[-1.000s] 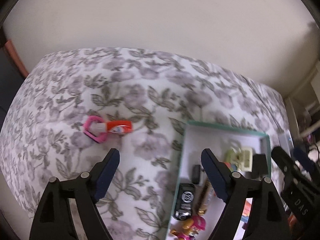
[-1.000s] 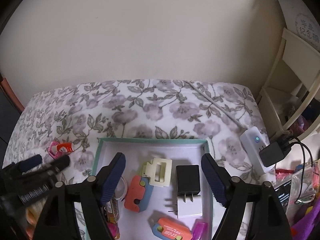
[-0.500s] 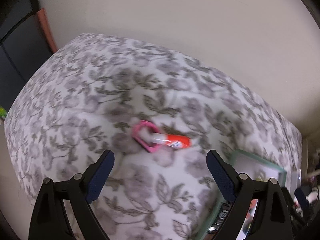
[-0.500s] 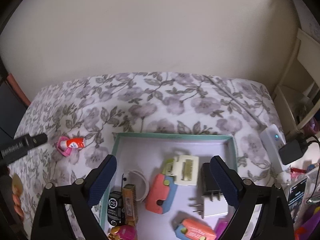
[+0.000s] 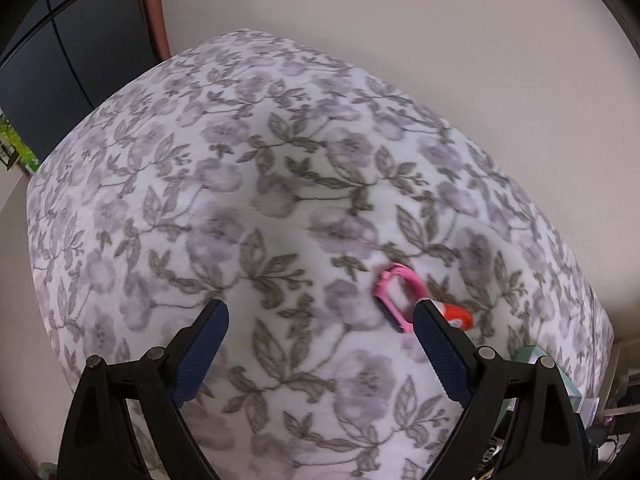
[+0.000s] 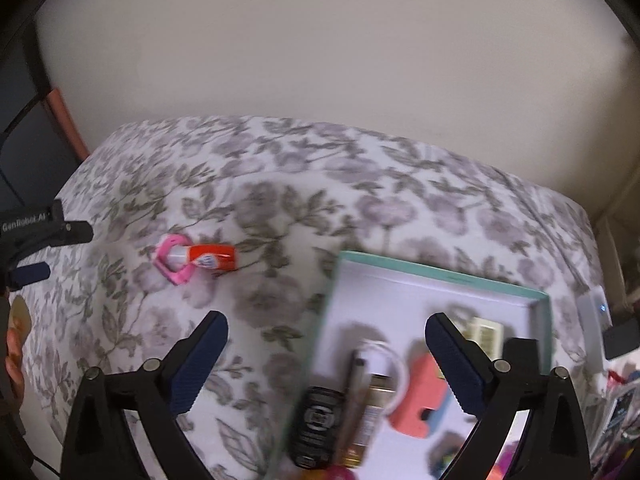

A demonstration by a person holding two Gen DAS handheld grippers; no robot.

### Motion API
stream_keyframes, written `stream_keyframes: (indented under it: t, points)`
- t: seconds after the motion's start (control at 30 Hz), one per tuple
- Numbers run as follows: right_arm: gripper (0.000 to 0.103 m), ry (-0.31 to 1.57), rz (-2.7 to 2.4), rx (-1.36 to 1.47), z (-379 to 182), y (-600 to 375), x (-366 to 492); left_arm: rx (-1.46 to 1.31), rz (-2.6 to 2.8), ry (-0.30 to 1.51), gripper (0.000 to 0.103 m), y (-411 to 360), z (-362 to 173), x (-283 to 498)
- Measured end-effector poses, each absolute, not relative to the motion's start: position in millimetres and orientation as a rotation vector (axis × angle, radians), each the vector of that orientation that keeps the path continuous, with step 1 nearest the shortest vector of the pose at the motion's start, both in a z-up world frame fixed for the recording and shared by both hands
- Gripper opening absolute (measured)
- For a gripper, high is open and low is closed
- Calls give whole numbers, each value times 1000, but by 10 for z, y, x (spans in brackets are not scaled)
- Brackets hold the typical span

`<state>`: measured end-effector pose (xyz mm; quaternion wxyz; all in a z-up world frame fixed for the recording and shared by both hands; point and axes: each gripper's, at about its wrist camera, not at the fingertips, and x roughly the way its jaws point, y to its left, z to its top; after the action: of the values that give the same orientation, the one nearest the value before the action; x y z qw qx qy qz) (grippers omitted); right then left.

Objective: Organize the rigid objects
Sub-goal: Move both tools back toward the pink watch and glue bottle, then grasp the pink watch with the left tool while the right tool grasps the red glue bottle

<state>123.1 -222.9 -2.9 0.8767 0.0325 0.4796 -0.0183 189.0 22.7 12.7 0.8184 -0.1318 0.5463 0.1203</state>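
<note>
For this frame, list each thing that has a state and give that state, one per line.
left gripper: open, nothing between its fingers.
right gripper: jaws opening, holding nothing.
pink carabiner: lying flat on the floral blanket, outside the box.
orange tube: lying on its side, one end inside the carabiner.
teal box: open, no lid, holding several small items.
white power strip: blue light on.

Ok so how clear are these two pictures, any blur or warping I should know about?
Left wrist view: fisheye bends the floral cover into a dome, dark corners frame it, the print is softly smeared, and the pink ring is still readable. Right wrist view: heavier motion blur, so the things in the box are smeared; the orange tube stays recognisable. Lighting is dim and even, with no glare.
</note>
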Motion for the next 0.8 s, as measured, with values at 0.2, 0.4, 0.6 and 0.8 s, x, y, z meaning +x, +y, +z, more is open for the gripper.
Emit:
stream_keyframes:
  t: [0.2, 0.4, 0.6, 0.8]
  points:
    - [101, 1000, 11, 68, -127, -1969, 1326, -308, 274, 1178, 94, 447, 69, 1900]
    - [101, 992, 22, 102, -209, -1885, 1407, -330, 248, 1205, 94, 505, -62, 1980]
    - [101, 1046, 85, 249, -386, -1830, 1672, -330, 203, 1224, 94, 404, -264, 2132]
    - [101, 1087, 102, 373, -571, -1753, 1969, -333, 160, 1214, 94, 335, -424, 2278]
